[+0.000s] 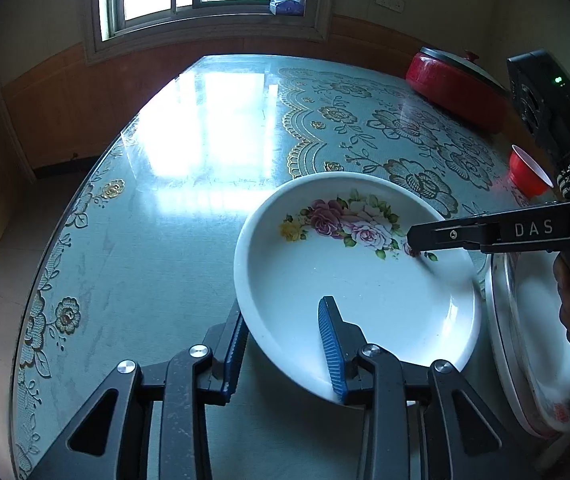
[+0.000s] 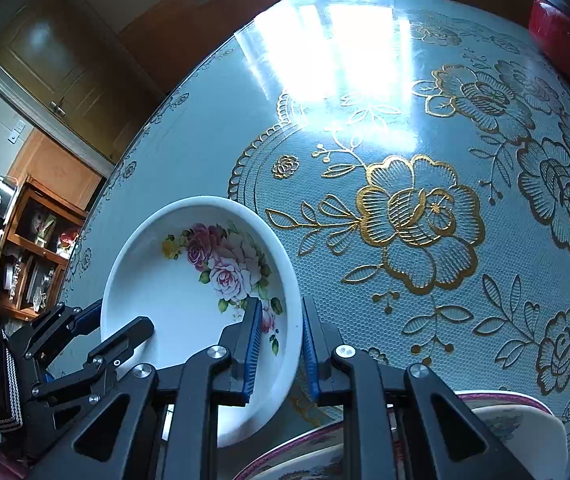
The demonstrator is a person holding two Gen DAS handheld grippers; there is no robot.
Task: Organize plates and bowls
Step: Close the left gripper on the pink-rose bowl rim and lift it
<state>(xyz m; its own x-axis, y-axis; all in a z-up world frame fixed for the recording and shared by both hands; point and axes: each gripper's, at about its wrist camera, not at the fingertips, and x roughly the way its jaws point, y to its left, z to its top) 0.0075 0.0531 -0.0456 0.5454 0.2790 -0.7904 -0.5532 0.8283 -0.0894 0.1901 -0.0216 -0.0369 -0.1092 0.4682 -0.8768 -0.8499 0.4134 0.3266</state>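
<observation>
A deep white plate with a rose print hangs tilted over the blue flowered table, held at two spots on its rim. My left gripper straddles the near-left rim, one blue pad against the outer wall and the other inside the plate. My right gripper clamps the opposite rim, its pads close together on either side of the wall. The right gripper reaches in from the right in the left wrist view. The left gripper shows at the plate's left in the right wrist view.
More flowered plates sit stacked just right of the held plate. A red cup, a red pot with a lid and a black device stand at the far right. A wooden cabinet stands beyond the table's left edge.
</observation>
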